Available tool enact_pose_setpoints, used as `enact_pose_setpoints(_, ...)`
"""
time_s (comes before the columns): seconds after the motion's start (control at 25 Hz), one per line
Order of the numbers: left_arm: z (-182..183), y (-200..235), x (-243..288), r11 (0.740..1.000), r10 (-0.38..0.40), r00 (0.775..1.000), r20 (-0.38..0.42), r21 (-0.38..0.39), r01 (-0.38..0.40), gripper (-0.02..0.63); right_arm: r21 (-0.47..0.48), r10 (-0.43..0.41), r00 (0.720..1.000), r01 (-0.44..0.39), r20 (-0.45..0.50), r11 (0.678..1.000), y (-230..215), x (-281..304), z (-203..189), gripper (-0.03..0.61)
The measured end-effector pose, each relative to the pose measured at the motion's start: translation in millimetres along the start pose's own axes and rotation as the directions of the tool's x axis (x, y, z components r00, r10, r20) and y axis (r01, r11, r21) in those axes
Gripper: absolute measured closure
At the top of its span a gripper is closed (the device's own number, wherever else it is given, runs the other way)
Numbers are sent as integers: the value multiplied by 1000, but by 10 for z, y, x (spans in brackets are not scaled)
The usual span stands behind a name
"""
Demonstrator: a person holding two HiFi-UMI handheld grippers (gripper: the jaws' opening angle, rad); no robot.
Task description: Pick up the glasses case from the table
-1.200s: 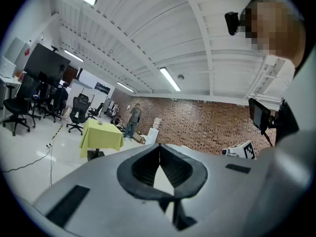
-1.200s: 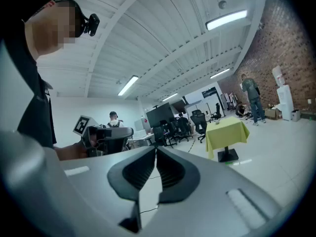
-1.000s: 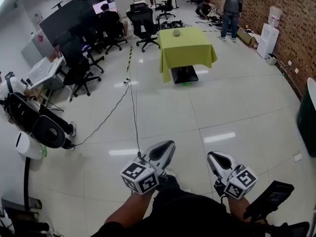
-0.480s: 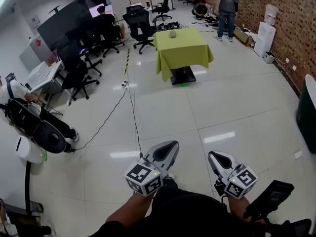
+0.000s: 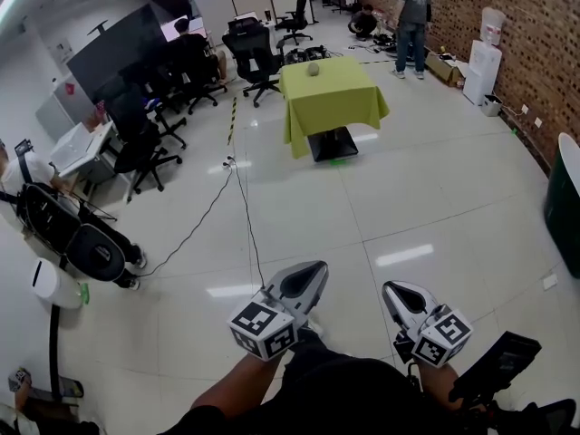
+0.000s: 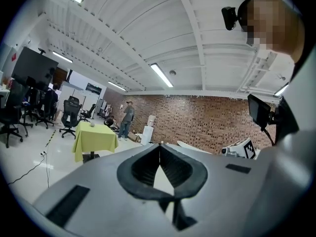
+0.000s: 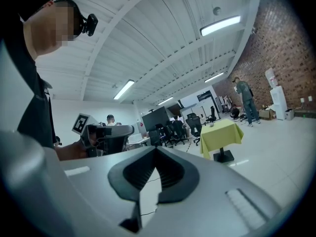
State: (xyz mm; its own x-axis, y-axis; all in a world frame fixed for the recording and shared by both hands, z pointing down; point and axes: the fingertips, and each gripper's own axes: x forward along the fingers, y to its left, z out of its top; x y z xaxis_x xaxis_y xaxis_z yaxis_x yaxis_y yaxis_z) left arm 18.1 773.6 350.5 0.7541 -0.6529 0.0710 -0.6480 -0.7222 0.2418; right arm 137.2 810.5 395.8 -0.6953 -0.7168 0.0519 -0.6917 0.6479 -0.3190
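- Sitting on the far table (image 5: 337, 98) with the yellow-green cloth is the glasses case (image 5: 314, 69), a small grey lump toward the far side of the top.
- The left gripper (image 5: 311, 273) is clenched tight, its tips touch, and nothing is in it.
- The right gripper (image 5: 391, 290) is clenched too and grips nothing.
- Both sit low, close to the person holding them, well apart from the table, with shiny white floor (image 5: 399, 198) between.
- A person (image 5: 412, 7) stands past the table, near the brick wall (image 5: 544, 34).
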Motion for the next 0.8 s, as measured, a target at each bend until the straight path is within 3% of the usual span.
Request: enact_pose_setpoints(0.8, 10, 244, -4, 999, 31, 999, 12, -26, -30, 606, 20, -7, 1000, 8, -19, 1000, -46, 198, -29, 577)
